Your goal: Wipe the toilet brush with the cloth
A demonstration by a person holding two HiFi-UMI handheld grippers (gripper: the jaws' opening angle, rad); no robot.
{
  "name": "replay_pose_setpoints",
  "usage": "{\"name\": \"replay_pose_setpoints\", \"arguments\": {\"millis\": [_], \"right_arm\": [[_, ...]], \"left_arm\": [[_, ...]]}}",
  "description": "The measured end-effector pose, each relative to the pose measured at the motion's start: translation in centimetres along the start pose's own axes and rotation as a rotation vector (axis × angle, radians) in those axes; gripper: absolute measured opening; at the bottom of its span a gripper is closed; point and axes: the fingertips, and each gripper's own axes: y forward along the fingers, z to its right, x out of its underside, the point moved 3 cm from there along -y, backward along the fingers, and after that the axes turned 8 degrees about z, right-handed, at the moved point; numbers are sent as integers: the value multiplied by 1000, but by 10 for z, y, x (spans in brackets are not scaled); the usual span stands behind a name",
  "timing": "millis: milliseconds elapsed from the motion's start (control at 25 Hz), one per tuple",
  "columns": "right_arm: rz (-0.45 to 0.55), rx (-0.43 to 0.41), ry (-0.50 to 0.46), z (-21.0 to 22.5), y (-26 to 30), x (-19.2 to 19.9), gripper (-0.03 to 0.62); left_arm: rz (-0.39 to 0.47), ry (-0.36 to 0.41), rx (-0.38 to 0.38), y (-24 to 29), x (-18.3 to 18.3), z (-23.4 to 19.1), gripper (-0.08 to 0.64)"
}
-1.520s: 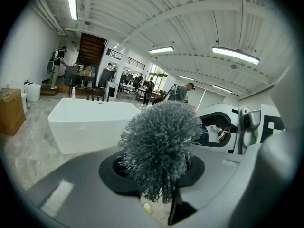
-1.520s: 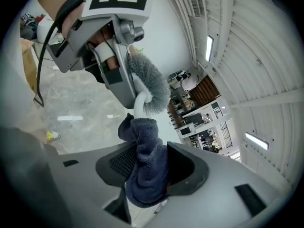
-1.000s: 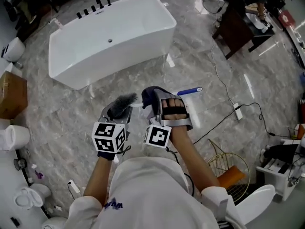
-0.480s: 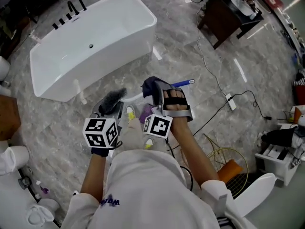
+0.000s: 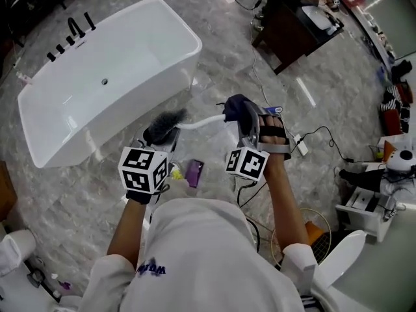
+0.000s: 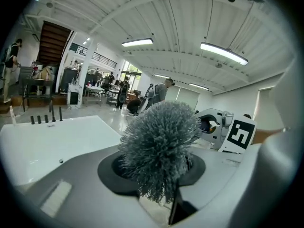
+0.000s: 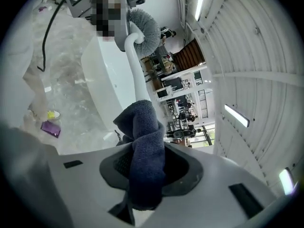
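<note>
Head view: the left gripper [image 5: 158, 143], jaws pressed together on the toilet brush [image 5: 166, 125] at its bristle head, beside the bathtub [image 5: 97, 77]. The right gripper [image 5: 242, 117] pinches the dark blue cloth [image 5: 235, 104]. Only the right gripper view shows the white handle [image 7: 133, 65] running behind the cloth.

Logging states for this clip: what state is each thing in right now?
toilet brush, off the floor, head end in the left jaws.
cloth, bunched, on the brush handle.
left gripper, shut on the toilet brush.
right gripper, shut on the cloth.
bathtub, empty.
</note>
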Motion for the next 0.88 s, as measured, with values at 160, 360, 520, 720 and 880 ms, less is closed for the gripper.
{"name": "replay_pose_setpoints", "arguments": {"millis": [160, 360, 520, 720, 880], "right_arm": [[-48, 12, -6, 17, 39, -2, 121], [-92, 15, 27, 32, 79, -10, 121], [-82, 28, 43, 45, 110, -13, 123], [-1, 1, 41, 52, 157, -20, 123], [86, -13, 45, 71, 202, -29, 118]], "left_arm": [[-12, 0, 25, 26, -18, -37, 149], [-12, 7, 27, 54, -37, -72, 147], [-12, 12, 12, 79, -50, -88, 146], [-34, 29, -26, 124, -62, -98, 144], [-51, 42, -61, 177, -78, -103, 144]]}}
